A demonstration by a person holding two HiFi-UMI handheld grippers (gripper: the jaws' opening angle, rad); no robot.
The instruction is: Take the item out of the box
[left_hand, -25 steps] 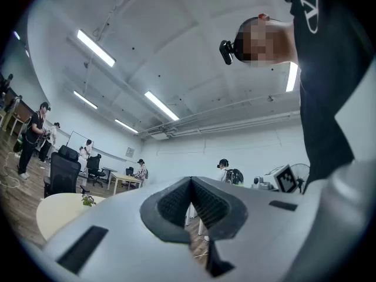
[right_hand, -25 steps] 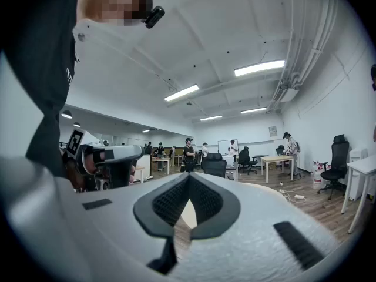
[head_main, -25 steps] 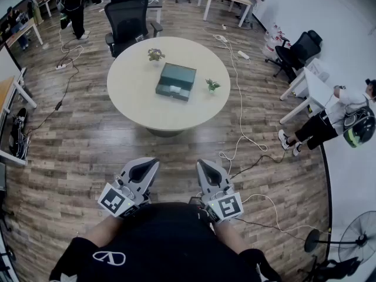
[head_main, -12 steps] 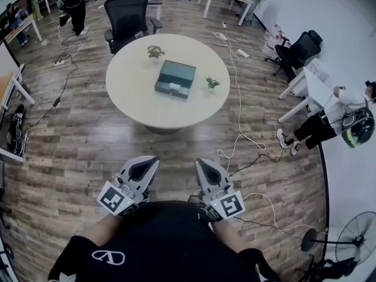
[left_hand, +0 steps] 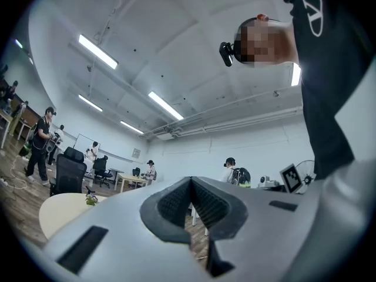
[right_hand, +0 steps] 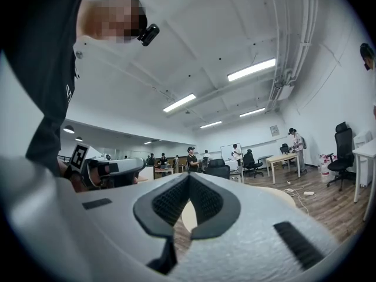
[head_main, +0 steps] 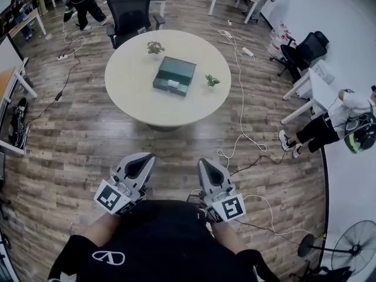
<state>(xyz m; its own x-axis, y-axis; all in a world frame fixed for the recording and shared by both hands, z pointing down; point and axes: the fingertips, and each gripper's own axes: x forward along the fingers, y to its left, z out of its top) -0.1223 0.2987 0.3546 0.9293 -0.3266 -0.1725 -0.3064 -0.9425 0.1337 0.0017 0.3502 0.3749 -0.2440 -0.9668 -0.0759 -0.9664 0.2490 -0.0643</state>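
1. Box (head_main: 174,75), dark green, sits near the middle of the round beige worktop (head_main: 132,96), with one small plant (head_main: 155,47) behind it and another plant (head_main: 212,81) beside its right edge.
2. Left gripper (head_main: 145,157) and right gripper (head_main: 207,162) are low by the person's body, well apart from the worktop. Fingers on both are pressed together, holding nothing.
3. Wood-plank floor (head_main: 88,140) with a trailing white cable (head_main: 241,107); black office chair (head_main: 130,10) behind the worktop.

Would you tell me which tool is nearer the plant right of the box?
Right. The right tool points almost straight at the plant; the left tool sits further left.
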